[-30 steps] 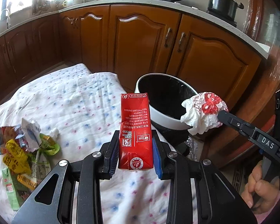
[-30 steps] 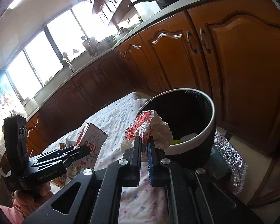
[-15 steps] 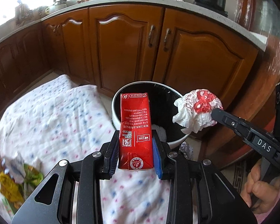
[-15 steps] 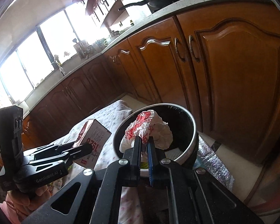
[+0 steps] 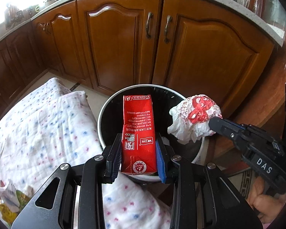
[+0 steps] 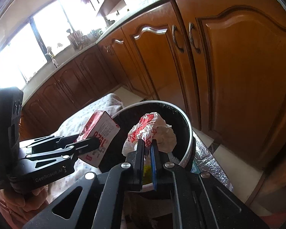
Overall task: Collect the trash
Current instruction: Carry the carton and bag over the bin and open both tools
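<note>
- Grippers number two: the left gripper (image 5: 138, 152) is clamped on one red drink carton (image 5: 138, 133), held upright between its pads, and the right gripper (image 6: 147, 148) is pinched almost fully closed on one crumpled white-and-red wrapper (image 6: 152, 131).
- One round bin (image 5: 103, 114), black-lined with a white rim, stands on the floor beside the spotted cloth (image 5: 38, 126).
- One heap of loose wrappers (image 5: 7, 196) lies on the cloth's near left corner.
- Since a second ago both grippers have travelled from over the cloth towards the bin; carton and wrapper now hang above its mouth.
- Inside the bin, something yellow-green (image 6: 147, 173) and a pale scrap show; more I cannot tell.
</note>
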The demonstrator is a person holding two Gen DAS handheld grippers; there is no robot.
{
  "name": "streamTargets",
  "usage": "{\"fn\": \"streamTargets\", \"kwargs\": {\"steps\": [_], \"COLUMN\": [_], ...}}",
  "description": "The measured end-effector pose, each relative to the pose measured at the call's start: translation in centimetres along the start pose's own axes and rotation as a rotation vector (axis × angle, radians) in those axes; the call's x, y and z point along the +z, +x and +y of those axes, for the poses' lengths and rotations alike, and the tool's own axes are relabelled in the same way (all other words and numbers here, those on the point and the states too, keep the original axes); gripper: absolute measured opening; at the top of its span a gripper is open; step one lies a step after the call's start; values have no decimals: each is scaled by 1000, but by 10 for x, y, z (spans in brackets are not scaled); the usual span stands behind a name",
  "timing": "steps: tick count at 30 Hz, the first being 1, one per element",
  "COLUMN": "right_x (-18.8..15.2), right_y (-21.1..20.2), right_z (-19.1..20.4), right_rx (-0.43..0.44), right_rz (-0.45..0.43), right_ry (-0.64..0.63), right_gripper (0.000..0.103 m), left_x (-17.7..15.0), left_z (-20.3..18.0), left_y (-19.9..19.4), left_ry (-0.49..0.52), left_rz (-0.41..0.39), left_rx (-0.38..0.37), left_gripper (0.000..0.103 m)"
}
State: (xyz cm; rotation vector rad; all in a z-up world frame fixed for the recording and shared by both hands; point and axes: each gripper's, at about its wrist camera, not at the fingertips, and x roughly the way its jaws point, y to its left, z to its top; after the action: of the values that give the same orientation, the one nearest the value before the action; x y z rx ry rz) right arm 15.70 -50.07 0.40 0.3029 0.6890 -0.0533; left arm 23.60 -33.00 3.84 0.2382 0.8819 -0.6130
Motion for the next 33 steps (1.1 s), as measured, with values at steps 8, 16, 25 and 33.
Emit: {"fn": "streamTargets", "kwargs": {"steps": [8, 16, 25, 33], "right_x": [0, 5, -3, -35], "right_y": [8, 11, -8, -22], "right_z": [-6, -9, 0, 34], "right_rx": [-4, 5, 46, 124], "right_rz": [18, 23, -11, -43], "right_ry": [7, 25, 54, 55], "right_gripper": [8, 26, 49, 84], "left_x": [1, 5, -13, -68], "left_z": [1, -1, 15, 43], "left_y": [20, 18, -16, -50], "left_ry": [-11, -8, -64, -170], "left_rz": [44, 34, -43, -93], "left_rx": [-7, -23, -14, 46], "left_gripper": [30, 32, 50, 56]}}
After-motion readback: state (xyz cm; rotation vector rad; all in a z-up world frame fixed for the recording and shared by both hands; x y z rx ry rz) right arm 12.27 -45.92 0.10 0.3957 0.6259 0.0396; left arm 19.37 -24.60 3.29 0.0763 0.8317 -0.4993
